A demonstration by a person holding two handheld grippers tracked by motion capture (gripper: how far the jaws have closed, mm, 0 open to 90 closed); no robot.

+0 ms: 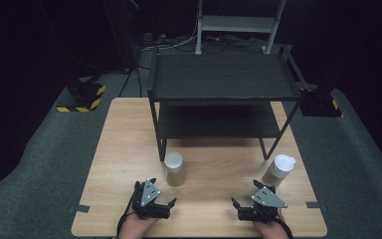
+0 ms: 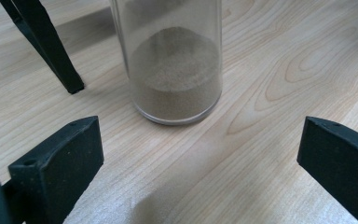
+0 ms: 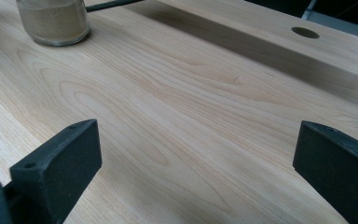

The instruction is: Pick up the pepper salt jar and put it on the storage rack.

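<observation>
A clear glass jar (image 1: 174, 169) partly filled with brown sand stands upright on the wooden table (image 1: 124, 149), beside the shelf's front left leg. My left gripper (image 1: 163, 190) rests just in front of it, open and empty. In the left gripper view the jar (image 2: 175, 70) stands close ahead, centred between the wide jaws of the left gripper (image 2: 200, 158). A second vessel with a white top and a spout (image 1: 279, 169) stands at the right. My right gripper (image 1: 243, 192) is open and empty, to the front and left of it. The right gripper view has the sand jar (image 3: 53, 21) far off at upper left.
A black two-tier shelf (image 1: 224, 77) stands on the back half of the table, and its front left leg (image 2: 51, 51) is close to the jar. A round hole (image 3: 305, 32) is in the tabletop. Dark floor surrounds the table.
</observation>
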